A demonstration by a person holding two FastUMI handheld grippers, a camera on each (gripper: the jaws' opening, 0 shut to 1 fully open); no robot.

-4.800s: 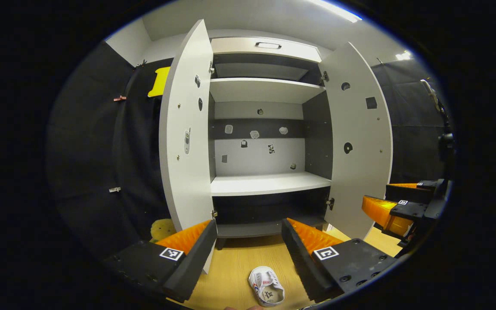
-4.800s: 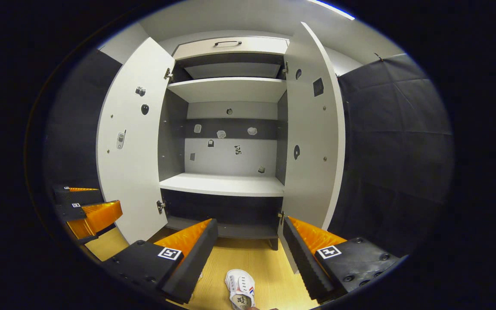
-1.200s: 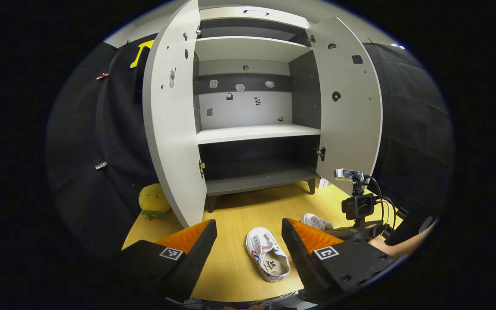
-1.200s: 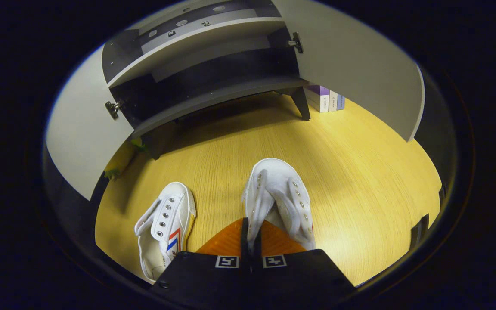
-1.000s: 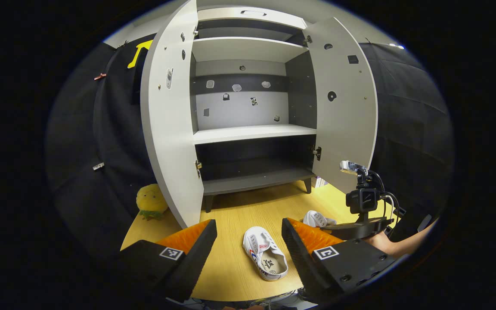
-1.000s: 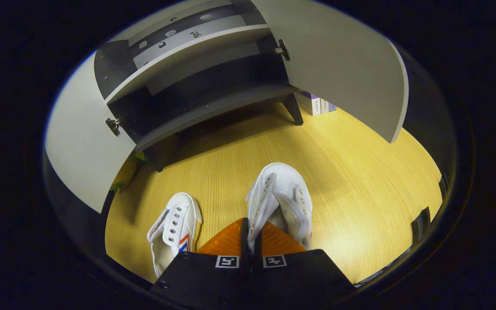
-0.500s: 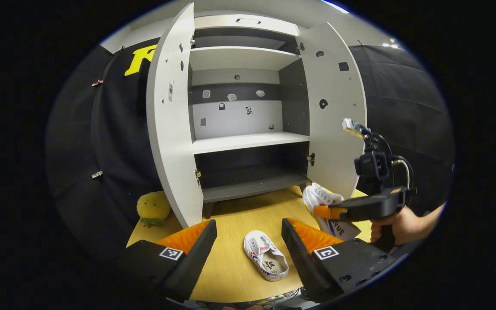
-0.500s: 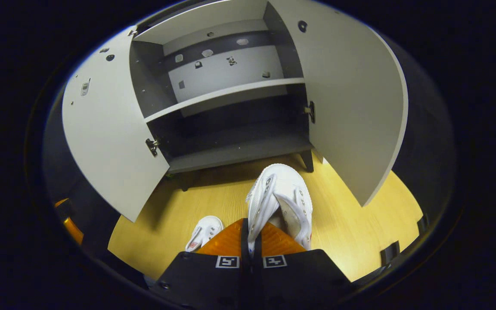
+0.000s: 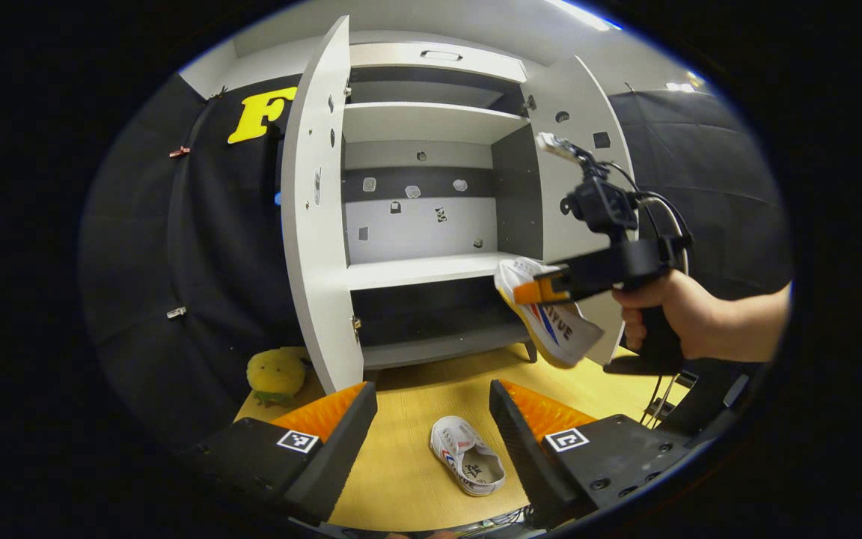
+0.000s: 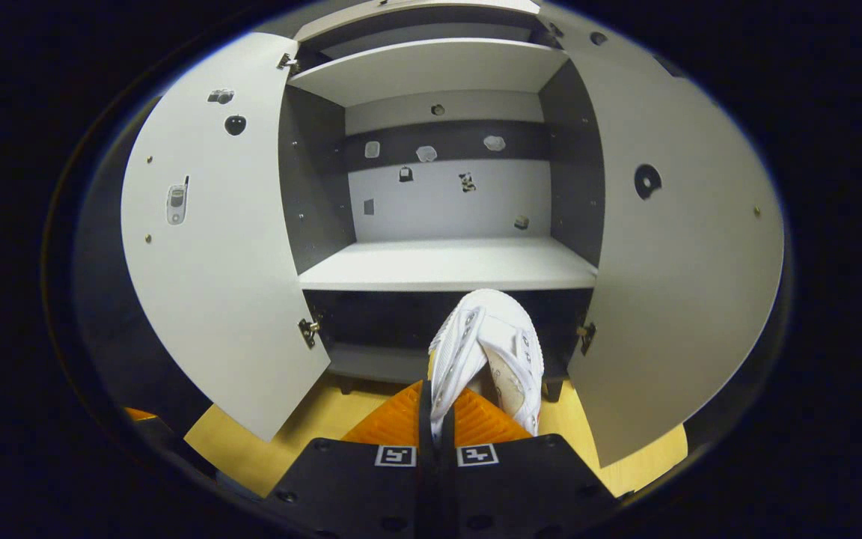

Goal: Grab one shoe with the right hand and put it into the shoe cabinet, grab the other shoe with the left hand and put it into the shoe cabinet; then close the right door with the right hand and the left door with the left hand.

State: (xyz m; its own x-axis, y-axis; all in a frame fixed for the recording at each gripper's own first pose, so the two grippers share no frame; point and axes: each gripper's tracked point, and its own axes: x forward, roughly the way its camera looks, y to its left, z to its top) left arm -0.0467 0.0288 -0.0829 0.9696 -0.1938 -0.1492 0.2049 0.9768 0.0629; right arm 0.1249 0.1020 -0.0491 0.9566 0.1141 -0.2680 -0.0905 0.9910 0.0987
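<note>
White shoe [image 10: 487, 352] pinched in right tongs [image 10: 437, 419] before the cabinet [image 10: 446, 262]; left tongs [image 9: 431, 427] spread above other shoe [image 9: 467, 466]

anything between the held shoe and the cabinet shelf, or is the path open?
Nothing visible blocks it. The right gripper is shut on the shoe, which hangs in front of the cabinet. Both doors, left door and right door, stand swung wide, and the white shelf ahead is bare.
</note>
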